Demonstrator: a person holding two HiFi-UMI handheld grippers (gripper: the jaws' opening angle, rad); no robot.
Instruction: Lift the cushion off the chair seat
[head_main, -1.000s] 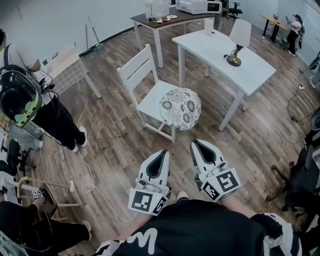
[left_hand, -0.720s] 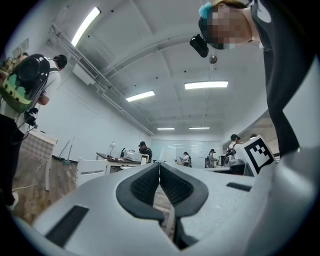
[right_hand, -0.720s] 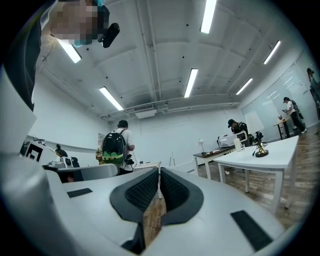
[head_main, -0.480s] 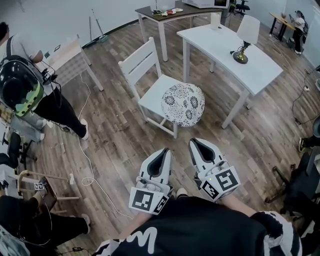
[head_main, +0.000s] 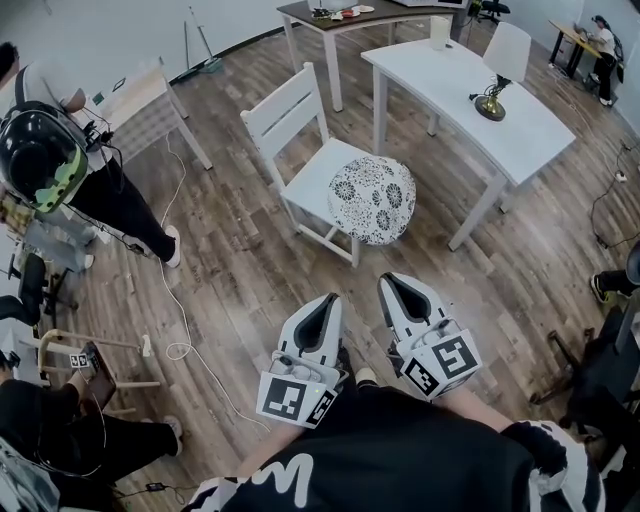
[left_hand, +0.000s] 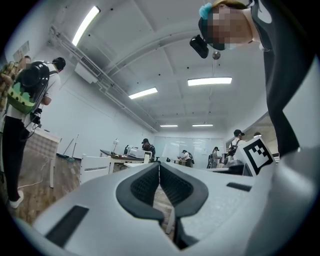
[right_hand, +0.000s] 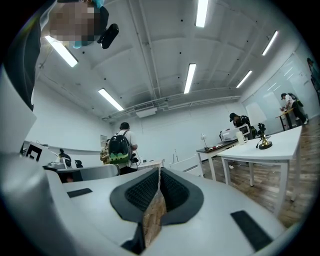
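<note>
A round white cushion with a dark floral print (head_main: 372, 198) rests on the front of the seat of a white wooden chair (head_main: 290, 120), overhanging the seat's front edge. Both grippers are held level near my body, well short of the chair. My left gripper (head_main: 327, 302) is shut with nothing between its jaws, as the left gripper view shows (left_hand: 159, 165). My right gripper (head_main: 389, 284) is shut and empty too, its pads meeting in the right gripper view (right_hand: 159, 172). The cushion lies ahead of both grippers, across a stretch of wood floor.
A white table (head_main: 470, 100) with a lamp (head_main: 498, 62) stands right of the chair. A darker table (head_main: 330, 22) is behind it. A person with a backpack (head_main: 40, 160) stands at the left beside a small bench (head_main: 140, 110). A cable (head_main: 180, 330) runs over the floor.
The chair, cushion and tables have slid slightly down and right in the head view as the head tilted. Both grippers stay shut and nearly in place.
</note>
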